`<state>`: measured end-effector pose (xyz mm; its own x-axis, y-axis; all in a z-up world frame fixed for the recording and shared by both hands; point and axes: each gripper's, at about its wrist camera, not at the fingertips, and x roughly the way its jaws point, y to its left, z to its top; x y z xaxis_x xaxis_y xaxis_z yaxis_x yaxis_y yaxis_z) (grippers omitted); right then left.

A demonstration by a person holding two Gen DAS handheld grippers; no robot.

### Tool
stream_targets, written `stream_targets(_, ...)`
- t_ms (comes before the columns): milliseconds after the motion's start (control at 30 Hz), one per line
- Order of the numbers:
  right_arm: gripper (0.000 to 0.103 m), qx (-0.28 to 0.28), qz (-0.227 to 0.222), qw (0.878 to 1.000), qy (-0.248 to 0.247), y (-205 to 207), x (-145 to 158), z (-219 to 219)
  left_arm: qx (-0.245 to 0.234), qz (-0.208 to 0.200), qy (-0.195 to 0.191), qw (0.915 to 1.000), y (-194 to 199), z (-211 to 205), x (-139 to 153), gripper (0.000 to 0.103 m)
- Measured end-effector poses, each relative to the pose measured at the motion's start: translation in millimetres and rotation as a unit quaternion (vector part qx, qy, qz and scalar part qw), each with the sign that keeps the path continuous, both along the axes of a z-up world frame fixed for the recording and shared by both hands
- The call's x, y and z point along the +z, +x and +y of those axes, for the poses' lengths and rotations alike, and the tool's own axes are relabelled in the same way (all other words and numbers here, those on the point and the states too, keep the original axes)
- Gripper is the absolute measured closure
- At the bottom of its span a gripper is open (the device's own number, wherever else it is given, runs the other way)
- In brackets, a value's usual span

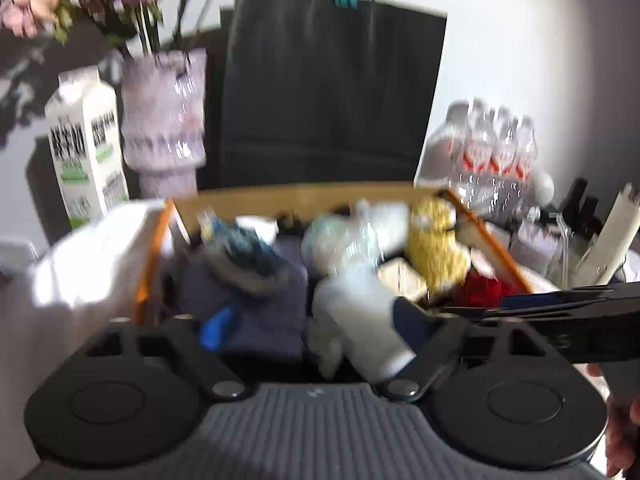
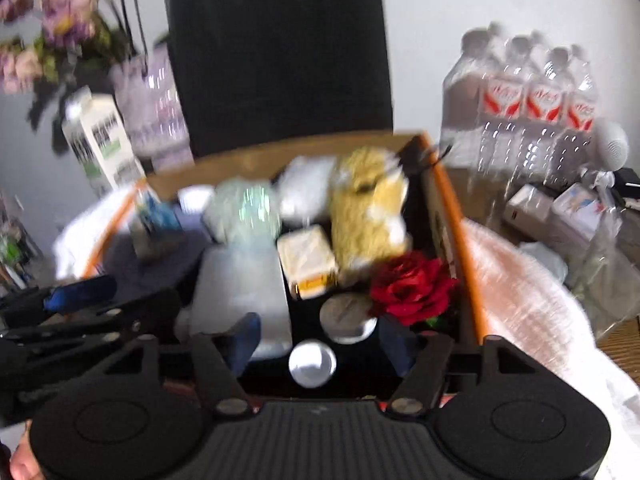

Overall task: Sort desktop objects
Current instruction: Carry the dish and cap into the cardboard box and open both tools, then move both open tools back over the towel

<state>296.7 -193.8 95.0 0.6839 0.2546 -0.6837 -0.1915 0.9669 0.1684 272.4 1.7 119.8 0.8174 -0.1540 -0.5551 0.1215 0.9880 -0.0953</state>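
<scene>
Above the box (image 2: 460, 216), both grippers angled down, jaws apart

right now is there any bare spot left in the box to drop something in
Little. The dark floor near the silver tins, between the white bottle and red rose, is the only gap. The far half is packed: yellow plush, white bundles. The box's surroundings are blurred.

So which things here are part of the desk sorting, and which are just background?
Part of the job:
orange-edged box
yellow plush toy
red rose
white bottle
round tins
small yellow carton

Just lying about:
black paper bag
pack of water bottles
milk carton
flower vase
</scene>
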Motion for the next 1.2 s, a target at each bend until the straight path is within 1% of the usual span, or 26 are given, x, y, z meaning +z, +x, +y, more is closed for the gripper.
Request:
stream_targets(33, 0.023, -0.006, -0.012, 1.000, -0.003, -1, 8, -2, 0.011, -0.008, 0.003, 0.9999, 1, 2, 7, 0.009)
stream_targets(100, 0.016, -0.023, -0.037, 0.999, -0.011, 0, 24, -2, 0.041, -0.020, 0.002, 0.9990, 5, 9, 18, 0.003)
stream_targets(133, 0.015, -0.029, -0.049, 0.998, -0.019, 0, 30, -1, 0.060, -0.028, 0.002, 0.9978, 7, 13, 22, 0.003)
stream_targets(200, 0.015, -0.032, -0.071, 0.996, -0.040, 1, 42, 2, 0.102, -0.029, 0.012, 0.9943, 7, 20, 26, 0.003)
stream_targets(233, 0.015, -0.030, -0.092, 0.994, -0.048, -2, 47, 2, 0.116, -0.031, 0.019, 0.9926, 6, 22, 28, 0.002)
stream_targets(267, 0.014, -0.026, -0.114, 0.992, -0.049, -7, 49, 1, 0.124, -0.037, 0.020, 0.9914, 3, 25, 30, 0.000)
stream_targets(333, 0.009, -0.006, -0.143, 0.989, -0.043, -14, 50, 0, 0.128, -0.049, 0.018, 0.9904, -4, 32, 29, 0.000)
stream_targets(367, 0.009, 0.004, -0.151, 0.988, -0.045, -16, 48, 1, 0.131, -0.055, 0.020, 0.9897, -8, 34, 27, 0.000)
stream_targets(400, 0.009, 0.005, -0.149, 0.987, -0.053, -17, 46, 4, 0.138, -0.059, 0.024, 0.9884, -11, 37, 25, 0.000)
stream_targets(467, 0.009, -0.011, -0.139, 0.989, -0.058, -20, 40, 8, 0.149, -0.062, 0.018, 0.9868, -19, 39, 17, 0.000)
stream_targets(533, 0.009, -0.014, -0.146, 0.988, -0.050, -29, 37, 11, 0.141, -0.051, 0.002, 0.9888, -26, 41, 10, 0.000)
stream_targets(567, 0.009, -0.012, -0.151, 0.987, -0.049, -33, 35, 13, 0.137, -0.049, 0.002, 0.9893, -29, 40, 7, 0.000)
stream_targets(733, 0.009, -0.021, -0.152, 0.984, -0.090, -45, 30, 21, 0.120, -0.056, 0.023, 0.9910, -42, 31, 4, 0.000)
stream_targets(767, 0.009, -0.025, -0.147, 0.985, -0.089, -47, 31, 22, 0.124, -0.056, 0.024, 0.9905, -44, 30, 2, 0.000)
stream_targets(800, 0.009, -0.029, -0.148, 0.986, -0.077, -49, 30, 20, 0.128, -0.049, 0.028, 0.9902, -45, 27, 2, 0.000)
stream_targets(867, 0.009, -0.029, -0.145, 0.987, -0.060, -53, 29, 17, 0.128, -0.052, 0.034, 0.9899, -49, 19, 2, 0.000)
stream_targets(900, 0.009, -0.026, -0.147, 0.987, -0.063, -56, 27, 18, 0.118, -0.053, 0.040, 0.9908, -51, 15, 4, 0.000)
stream_targets(1000, 0.009, -0.014, -0.148, 0.984, -0.101, -63, 22, 22, 0.079, -0.073, 0.065, 0.9921, -63, -2, 4, 0.000)
stream_targets(1067, 0.009, -0.018, -0.149, 0.982, -0.112, -68, 18, 20, 0.066, -0.078, 0.061, 0.9929, -70, -7, 0, 0.000)
stream_targets(1133, 0.009, -0.024, -0.147, 0.984, -0.097, -72, 16, 15, 0.075, -0.072, 0.048, 0.9934, -73, -10, -3, 0.000)
stream_targets(1200, 0.009, -0.008, -0.155, 0.984, -0.083, -78, 14, 9, 0.079, -0.071, 0.031, 0.9939, -78, -11, -3, 0.000)
